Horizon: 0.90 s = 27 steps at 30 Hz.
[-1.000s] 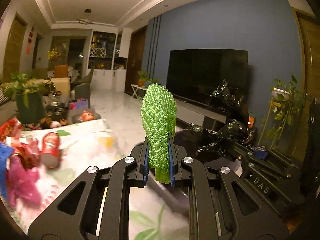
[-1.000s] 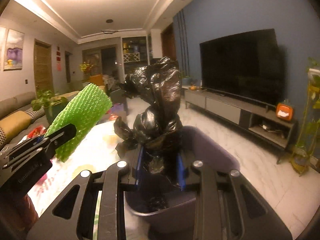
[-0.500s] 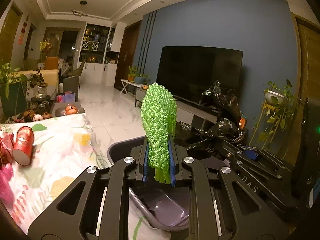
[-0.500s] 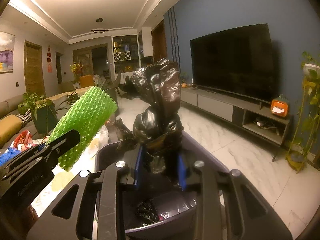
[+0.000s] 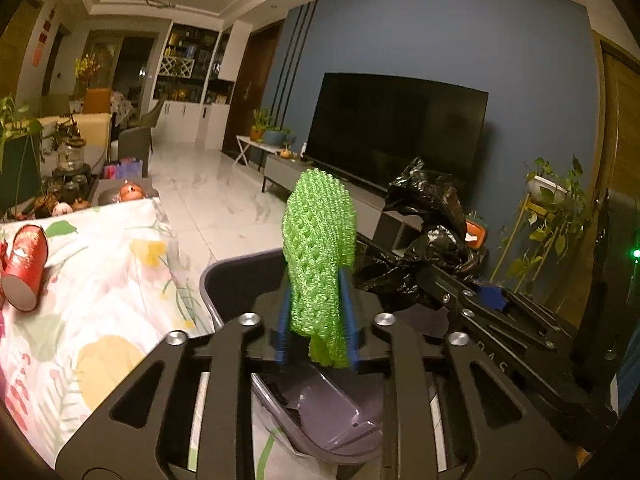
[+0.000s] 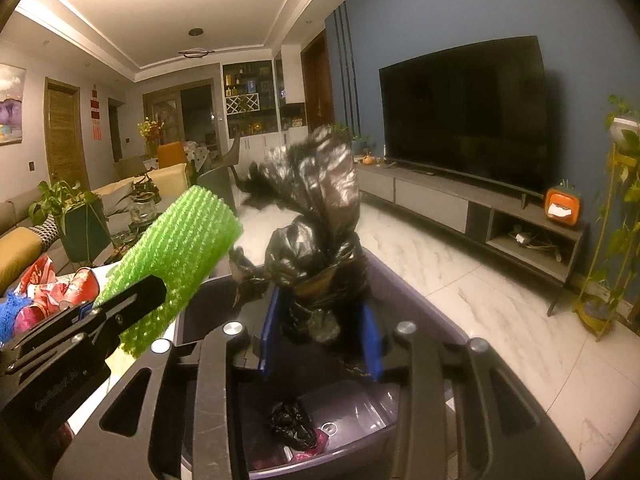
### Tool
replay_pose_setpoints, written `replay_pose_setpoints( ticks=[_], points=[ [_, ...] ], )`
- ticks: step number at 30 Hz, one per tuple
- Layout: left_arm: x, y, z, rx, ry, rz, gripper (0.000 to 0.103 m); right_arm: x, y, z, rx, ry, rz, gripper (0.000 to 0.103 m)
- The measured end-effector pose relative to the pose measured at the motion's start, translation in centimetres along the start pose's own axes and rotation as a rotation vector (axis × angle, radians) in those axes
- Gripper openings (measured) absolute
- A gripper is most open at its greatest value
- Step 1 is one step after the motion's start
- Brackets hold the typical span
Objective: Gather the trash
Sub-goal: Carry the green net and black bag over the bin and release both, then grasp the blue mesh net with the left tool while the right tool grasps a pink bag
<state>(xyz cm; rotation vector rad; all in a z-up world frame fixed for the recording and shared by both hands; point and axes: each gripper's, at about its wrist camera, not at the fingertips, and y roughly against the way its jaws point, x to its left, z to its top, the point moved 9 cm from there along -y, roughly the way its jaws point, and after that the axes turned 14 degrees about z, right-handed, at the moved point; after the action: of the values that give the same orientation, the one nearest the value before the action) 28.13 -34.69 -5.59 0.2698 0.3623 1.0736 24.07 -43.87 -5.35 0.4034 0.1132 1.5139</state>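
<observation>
A green foam net [image 5: 318, 256] stands upright between the blue pads of my left gripper [image 5: 316, 320]. Its jaws are opening, and the net still fills the gap and touches both pads. It hangs above the open grey bin [image 5: 216, 280]. In the right wrist view a crumpled black plastic bag [image 6: 320, 240] sits between the pads of my right gripper [image 6: 320, 328]. These jaws are opening too, the pads still at the bag's sides. The bag's top is blurred. Below it the bin [image 6: 420, 300] holds a small black wad [image 6: 292, 424]. The left gripper [image 6: 152, 292] shows beside the bag.
A table with a floral cloth [image 5: 100, 300] adjoins the bin on the left and carries a red can on its side [image 5: 24, 268] and red wrappers [image 6: 48, 292]. A TV cabinet [image 6: 480, 216] lines the blue wall, and a plant stand [image 6: 612, 240] is on the right. Marble floor lies between.
The left gripper has moved right from over the table to above the bin, still carrying the net. Both pairs of pads stand slightly wider. The right gripper has barely moved.
</observation>
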Motion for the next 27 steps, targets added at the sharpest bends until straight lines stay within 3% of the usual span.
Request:
replay_pose_setpoints(
  ticks=[4,11,15,19,27],
  points=[
    [1.1,0.1,-0.1,-0.011,0.039,0.000,0.055,-0.1,0.0,-0.1,0.006,-0.004,-0.002,0.048],
    [2.6,0.8,0.2,-0.016,0.071,0.015,0.067,-0.1,0.6,0.2,0.000,-0.007,-0.012,0.054],
    [3.9,2.5,0.5,-0.056,0.077,0.052,0.080,0.9,1.6,0.2,-0.015,0.002,-0.015,0.060],
    [6.2,5.0,0.6,-0.098,0.086,0.130,0.091,2.4,2.3,-0.1,-0.022,0.023,-0.010,0.070],
    [13.4,10.3,-0.9,-0.123,0.103,0.367,0.096,7.2,3.4,-1.1,-0.026,0.066,0.068,0.080]
  ],
)
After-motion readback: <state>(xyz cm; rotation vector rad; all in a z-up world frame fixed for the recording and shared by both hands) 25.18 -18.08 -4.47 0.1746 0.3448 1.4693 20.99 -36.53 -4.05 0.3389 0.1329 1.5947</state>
